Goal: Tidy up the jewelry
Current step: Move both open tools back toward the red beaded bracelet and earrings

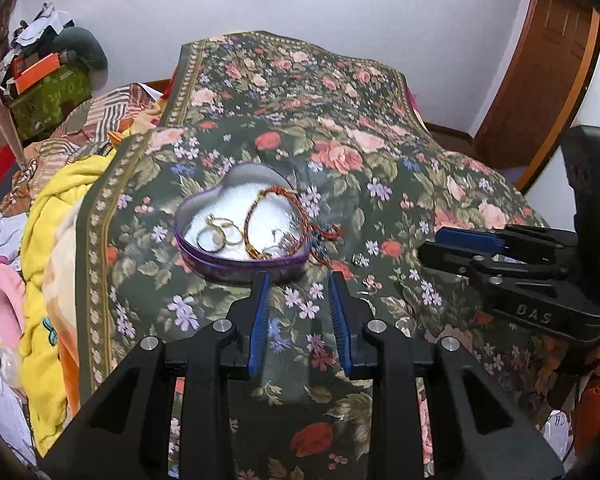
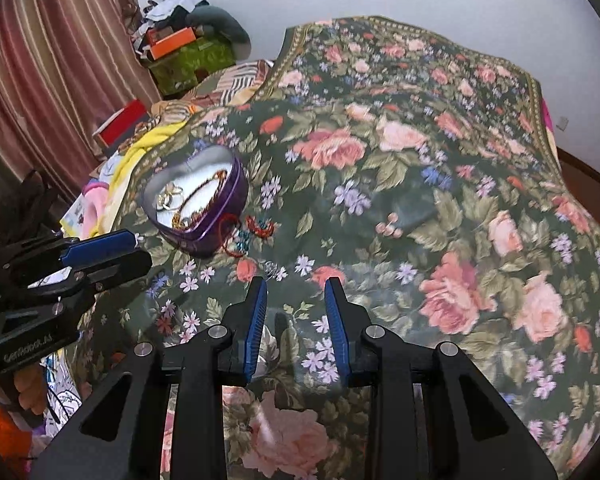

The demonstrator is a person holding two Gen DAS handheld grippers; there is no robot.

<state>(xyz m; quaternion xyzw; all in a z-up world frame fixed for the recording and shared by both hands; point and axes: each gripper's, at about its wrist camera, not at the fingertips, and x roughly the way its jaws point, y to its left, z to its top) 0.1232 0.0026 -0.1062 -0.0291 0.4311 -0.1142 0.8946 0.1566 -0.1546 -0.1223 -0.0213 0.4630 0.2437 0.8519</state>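
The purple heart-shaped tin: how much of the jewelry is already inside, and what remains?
Done: gold rings and a braided bracelet lie in the purple heart-shaped tin. In hand: nothing; left gripper and right gripper are open. Left: the red beaded piece and a small silver piece on the floral bedspread.

A lived-in home bedroom

A bed fills the middle of both views, spread with a dark green floral bedcover (image 1: 340, 152), with a yellow blanket (image 1: 56, 240) and striped bedding bunched at its left edge. In the upper left, clothes and boxes are heaped on a green box (image 1: 50, 100) beside a striped pink curtain (image 2: 48, 60). Plain pale walls close the background, a wooden door (image 1: 540, 80) stands at the upper right, and a heart-shaped tin (image 1: 240, 224) of jewelry sits on the cover.
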